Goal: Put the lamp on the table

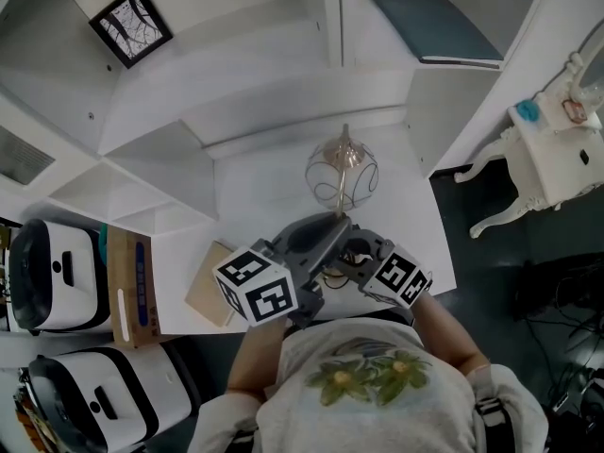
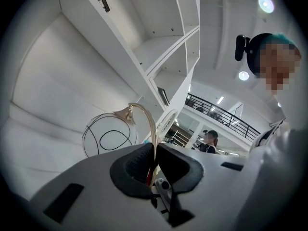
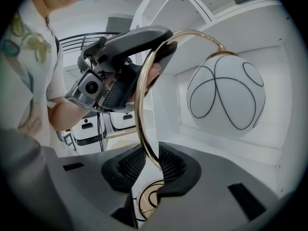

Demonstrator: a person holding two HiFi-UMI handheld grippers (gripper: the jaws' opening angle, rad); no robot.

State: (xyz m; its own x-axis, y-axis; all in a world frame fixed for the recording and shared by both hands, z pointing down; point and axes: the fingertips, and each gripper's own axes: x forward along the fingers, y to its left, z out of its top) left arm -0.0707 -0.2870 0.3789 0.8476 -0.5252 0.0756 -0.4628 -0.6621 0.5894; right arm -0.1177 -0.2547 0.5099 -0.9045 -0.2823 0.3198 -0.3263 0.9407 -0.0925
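The lamp has a white globe shade (image 1: 341,173) with black wire loops and a thin curved gold stem (image 1: 340,199). It is over the white table (image 1: 255,206), just ahead of me. My left gripper (image 1: 330,225) is shut on the stem (image 2: 154,150), with the globe (image 2: 108,136) up and to its left. My right gripper (image 1: 353,249) is open around the stem (image 3: 144,129) lower down; the stem runs between its pads with a gap on the left side. The globe (image 3: 225,96) hangs to the right, and the round base (image 3: 150,202) shows below the jaws. The left gripper (image 3: 161,44) holds the stem's upper arc.
White shelving rises behind the table, with a framed picture (image 1: 130,25) and a dark blue book (image 1: 434,22). At the left are white cases (image 1: 57,276), a cardboard box (image 1: 132,286) and a tan pad (image 1: 212,291). A white side table (image 1: 557,159) stands at the right.
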